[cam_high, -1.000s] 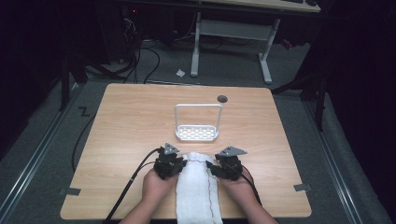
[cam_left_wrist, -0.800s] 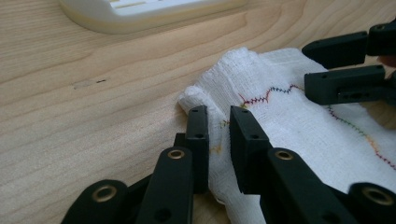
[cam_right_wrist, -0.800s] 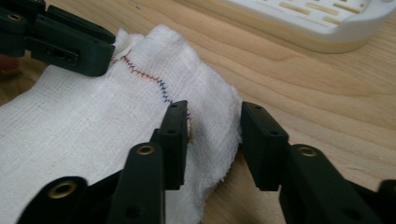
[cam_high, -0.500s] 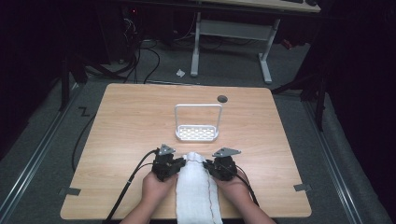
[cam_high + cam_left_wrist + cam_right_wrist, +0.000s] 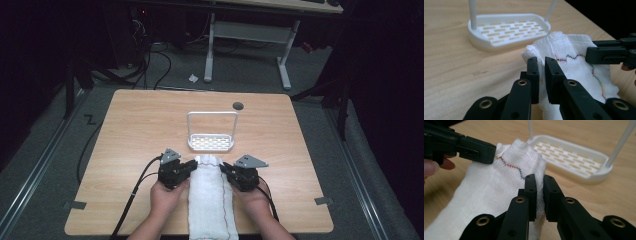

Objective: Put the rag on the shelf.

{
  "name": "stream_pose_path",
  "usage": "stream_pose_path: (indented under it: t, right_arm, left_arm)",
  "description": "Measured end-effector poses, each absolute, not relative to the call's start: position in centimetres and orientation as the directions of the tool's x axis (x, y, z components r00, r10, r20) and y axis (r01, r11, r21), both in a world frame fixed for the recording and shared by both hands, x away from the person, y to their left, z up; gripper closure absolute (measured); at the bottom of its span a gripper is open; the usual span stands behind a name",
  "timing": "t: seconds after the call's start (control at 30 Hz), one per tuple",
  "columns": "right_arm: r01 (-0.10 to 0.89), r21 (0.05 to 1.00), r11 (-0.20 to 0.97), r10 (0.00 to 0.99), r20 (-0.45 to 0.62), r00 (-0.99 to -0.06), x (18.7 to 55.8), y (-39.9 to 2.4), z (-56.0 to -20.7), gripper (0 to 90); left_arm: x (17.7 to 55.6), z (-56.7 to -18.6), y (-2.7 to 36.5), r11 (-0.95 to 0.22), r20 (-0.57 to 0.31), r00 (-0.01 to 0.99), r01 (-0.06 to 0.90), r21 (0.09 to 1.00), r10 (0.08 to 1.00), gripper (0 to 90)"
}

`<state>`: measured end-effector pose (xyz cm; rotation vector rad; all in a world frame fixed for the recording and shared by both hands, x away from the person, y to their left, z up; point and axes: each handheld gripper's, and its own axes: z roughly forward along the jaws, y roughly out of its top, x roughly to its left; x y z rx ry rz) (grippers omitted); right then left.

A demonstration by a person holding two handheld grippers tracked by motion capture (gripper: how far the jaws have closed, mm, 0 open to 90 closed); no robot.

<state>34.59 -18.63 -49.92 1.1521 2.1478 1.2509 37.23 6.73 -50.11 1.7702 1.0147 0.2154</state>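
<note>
Pale wooden tabletop (image 5: 140, 125) lit amid dark room. Long white gauze towel with coloured zigzag stitching (image 5: 210, 200) laid at near centre edge, just short of white slotted plastic rack with wire hoop (image 5: 211, 142). Far corners now pinched: left gripper (image 5: 541, 75) and right gripper (image 5: 539, 195) both just closed, jaws nearly together on cloth. Far end seen bunched and raised since earlier frames. Lift judged begun; fold or hang next.

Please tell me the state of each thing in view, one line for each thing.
White cloth: lies along the table, far corners pinched and raised.
Left gripper: shut on the cloth's corner.
Right gripper: shut on the cloth's other corner.
White rack: upright, empty, apart from the cloth.
Table: bears the rack and the cloth.
</note>
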Motion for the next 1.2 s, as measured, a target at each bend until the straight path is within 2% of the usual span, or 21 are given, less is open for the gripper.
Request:
stream_pose_path:
  t: [0.57, 1.2]
  right_arm:
    - [0.274, 0.945, 0.176, 0.814, 0.017, -0.580, 34.0, -18.9, -43.1, 82.8]
    - [0.188, 0.972, 0.141, 0.827, -0.011, -0.562, 34.6, -18.7, -39.2, 82.8]
  left_arm:
    - [37.0, -43.2, 7.2, -0.018, -0.235, 0.656, 0.355, 0.935, 0.717, 83.0]
    - [37.4, -39.0, 7.2, -0.004, -0.166, 0.673, 0.243, 0.970, 0.721, 83.2]
